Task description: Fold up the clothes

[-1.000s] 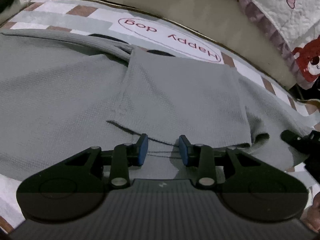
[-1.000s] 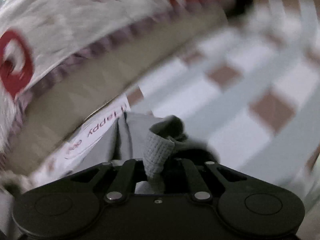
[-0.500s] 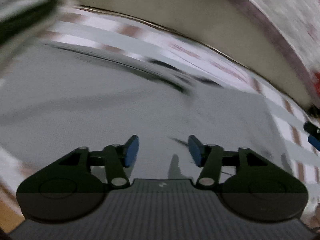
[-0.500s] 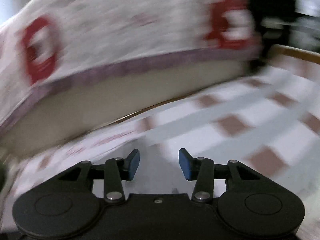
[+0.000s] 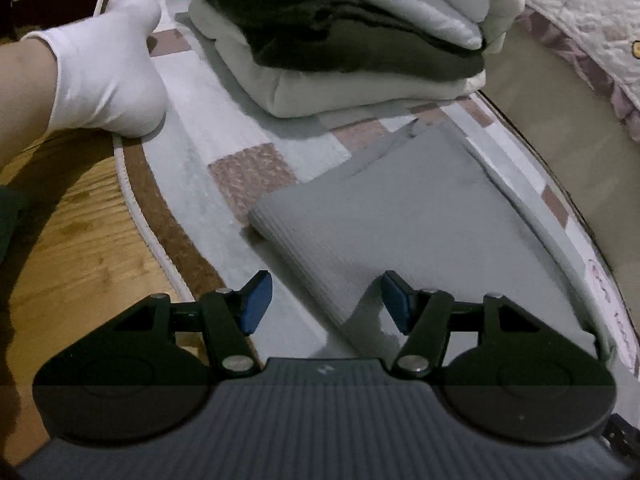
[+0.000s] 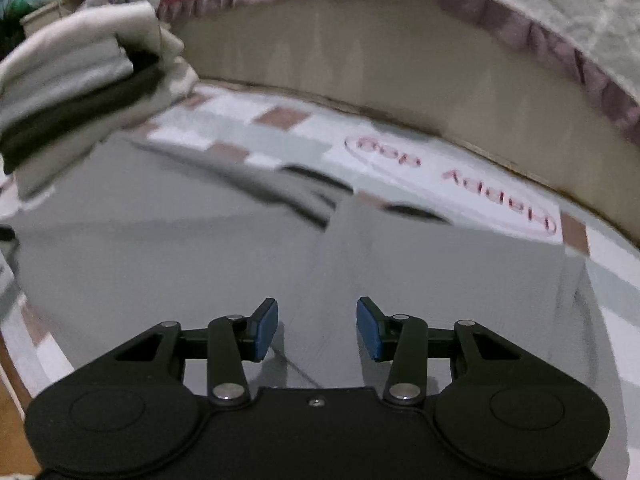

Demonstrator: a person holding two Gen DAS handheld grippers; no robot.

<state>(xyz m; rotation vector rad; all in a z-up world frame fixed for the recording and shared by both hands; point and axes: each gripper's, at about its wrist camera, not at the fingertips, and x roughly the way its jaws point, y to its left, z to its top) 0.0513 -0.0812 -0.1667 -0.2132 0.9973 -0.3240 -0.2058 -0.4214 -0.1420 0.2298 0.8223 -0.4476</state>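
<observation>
Grey garment [image 5: 400, 232] released by right gripper [image 6: 317, 328] since a second ago; both jaws empty, parted. Left gripper [image 5: 326, 300] repositioned at folded edge for next fold.

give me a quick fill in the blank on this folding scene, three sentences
The garment lying flat on the mat is ____ in colour.
The stack of folded clothes has one ____ layer between pale ones.
The printed oval on the mat reads "Happy ____".

Missing words: grey; dark; dog
</observation>
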